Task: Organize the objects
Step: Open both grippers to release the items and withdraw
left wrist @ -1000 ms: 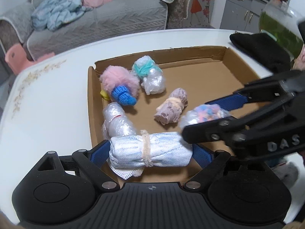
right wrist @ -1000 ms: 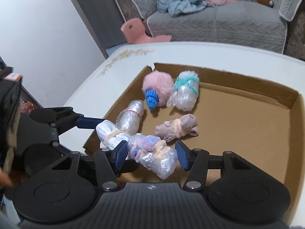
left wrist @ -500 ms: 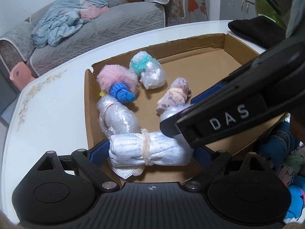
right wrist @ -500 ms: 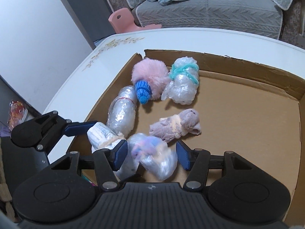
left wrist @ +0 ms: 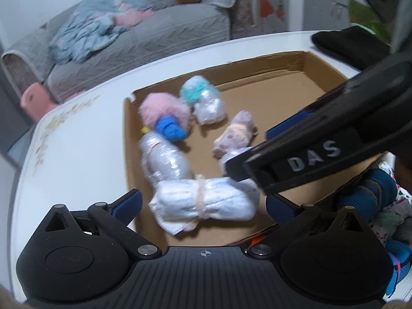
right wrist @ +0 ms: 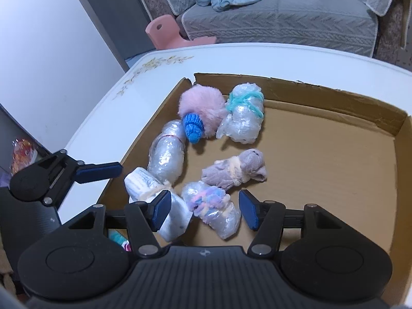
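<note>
A cardboard tray [right wrist: 334, 159] on the white table holds several small bundles. A white-blue cloth roll tied with cream yarn [left wrist: 203, 203] lies in the tray's near corner between the fingers of my open left gripper [left wrist: 203, 206], apart from the pads. A clear plastic bundle with pastel yarn [right wrist: 211, 208] lies in the tray between the fingers of my open right gripper [right wrist: 203, 211], not pinched. The cloth roll also shows in the right wrist view [right wrist: 154, 193]. The right gripper's body [left wrist: 322, 149] crosses the left wrist view.
Also in the tray are a pink pompom with a blue knit tip [right wrist: 198, 113], a teal-yarn plastic bundle [right wrist: 243, 113], a clear plastic roll [right wrist: 167, 157] and a mauve cloth bundle [right wrist: 234, 172]. More socks [left wrist: 370, 198] lie to the right. A black cloth [left wrist: 347, 46] lies beyond.
Both grippers have opened. The cloth roll and the pastel plastic bundle have been let go and now lie in the tray. The right gripper has moved over the tray's near left corner.
</note>
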A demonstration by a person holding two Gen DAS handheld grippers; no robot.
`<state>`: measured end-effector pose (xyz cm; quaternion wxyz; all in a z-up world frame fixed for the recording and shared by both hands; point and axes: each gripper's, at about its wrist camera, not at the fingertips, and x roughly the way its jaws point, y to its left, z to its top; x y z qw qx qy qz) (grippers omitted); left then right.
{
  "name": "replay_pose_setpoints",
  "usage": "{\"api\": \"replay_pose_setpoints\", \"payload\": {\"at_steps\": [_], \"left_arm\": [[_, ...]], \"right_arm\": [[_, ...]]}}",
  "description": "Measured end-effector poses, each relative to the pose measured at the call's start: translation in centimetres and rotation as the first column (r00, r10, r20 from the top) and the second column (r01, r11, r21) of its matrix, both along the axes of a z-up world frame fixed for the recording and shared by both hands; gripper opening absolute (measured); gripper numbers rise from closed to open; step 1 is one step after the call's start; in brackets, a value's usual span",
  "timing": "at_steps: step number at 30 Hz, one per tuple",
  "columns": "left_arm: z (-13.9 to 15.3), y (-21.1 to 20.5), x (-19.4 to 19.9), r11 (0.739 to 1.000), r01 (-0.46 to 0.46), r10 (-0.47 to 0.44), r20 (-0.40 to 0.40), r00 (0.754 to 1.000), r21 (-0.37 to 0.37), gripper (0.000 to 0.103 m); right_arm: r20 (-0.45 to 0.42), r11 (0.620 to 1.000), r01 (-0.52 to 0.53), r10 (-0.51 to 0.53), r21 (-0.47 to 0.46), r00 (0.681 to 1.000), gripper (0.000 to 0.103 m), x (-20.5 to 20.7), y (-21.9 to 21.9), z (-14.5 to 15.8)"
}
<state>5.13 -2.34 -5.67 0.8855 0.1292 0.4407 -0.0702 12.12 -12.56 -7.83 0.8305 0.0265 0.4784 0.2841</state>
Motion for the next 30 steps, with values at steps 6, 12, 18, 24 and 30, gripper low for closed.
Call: {"api": "replay_pose_setpoints", "payload": {"at_steps": [6, 12, 18, 24, 30], "left_arm": [[1.6, 2.2, -0.2, 0.988, -0.138, 0.136, -0.027, 0.99, -0.072, 0.103], [2.7, 3.8, -1.1, 0.959, -0.236, 0.235, -0.023, 0.972, -0.155, 0.103], [4.0, 3.8, -2.6, 0.954, -0.242, 0.247, 0.006, 0.969, -0.18, 0.103], [4.8, 3.9, -4.2, 0.949, -0.247, 0.257, 0.026, 0.966, -0.197, 0.103], [6.2, 4.4, -6.1, 0.938, -0.264, 0.284, 0.061, 0.957, -0.223, 0.103]], "right_arm": [[0.029, 1.0, 0.017, -0.016, -0.002, 0.999, 0.064, -0.2, -0.4, 1.2], [0.068, 0.999, 0.037, -0.037, -0.003, 0.997, 0.068, -1.4, -0.5, 2.2], [0.124, 0.999, 0.042, -0.042, -0.001, 0.991, 0.077, -3.1, -1.3, 3.7], [0.153, 0.998, 0.055, -0.056, 0.006, 0.987, 0.078, -4.9, -2.6, 5.0], [0.206, 0.998, 0.066, -0.064, -0.003, 0.977, 0.079, -7.0, -3.4, 6.1]]}}
